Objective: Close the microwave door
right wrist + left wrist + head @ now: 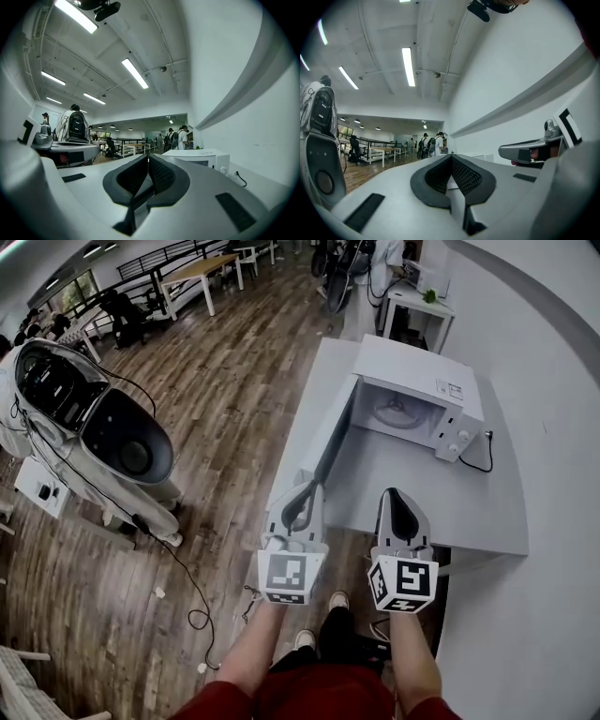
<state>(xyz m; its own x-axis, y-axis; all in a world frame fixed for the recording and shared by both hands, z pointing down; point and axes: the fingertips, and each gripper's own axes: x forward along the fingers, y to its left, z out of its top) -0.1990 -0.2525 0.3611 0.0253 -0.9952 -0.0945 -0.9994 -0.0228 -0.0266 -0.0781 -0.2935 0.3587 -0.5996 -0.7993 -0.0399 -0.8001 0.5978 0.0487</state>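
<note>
Approach phase here, and the door is not yet touched. The microwave [422, 395] sits on the white bench [469, 512] against the wall. Its door [330, 448] is swung wide open on the left, reaching out toward the person, edge-on in the head view.

Both tools are held level at the bench's near edge. The left gripper [307, 491] has its jaws pressed together with nothing between them, and its tip is near the door's free end. Whether it touches, I can't tell. The right gripper [394, 495] has its jaws together too, also empty, aimed at the bare bench in front of the oven.

Next move, as I read it: the left gripper gets onto the outer face of the door and sweeps it round to the right until it latches. A push with closed jaws should be enough, with no grasp needed.

Inside the cavity only the glass turntable [397, 412] shows, and I can see nothing on it.
</note>
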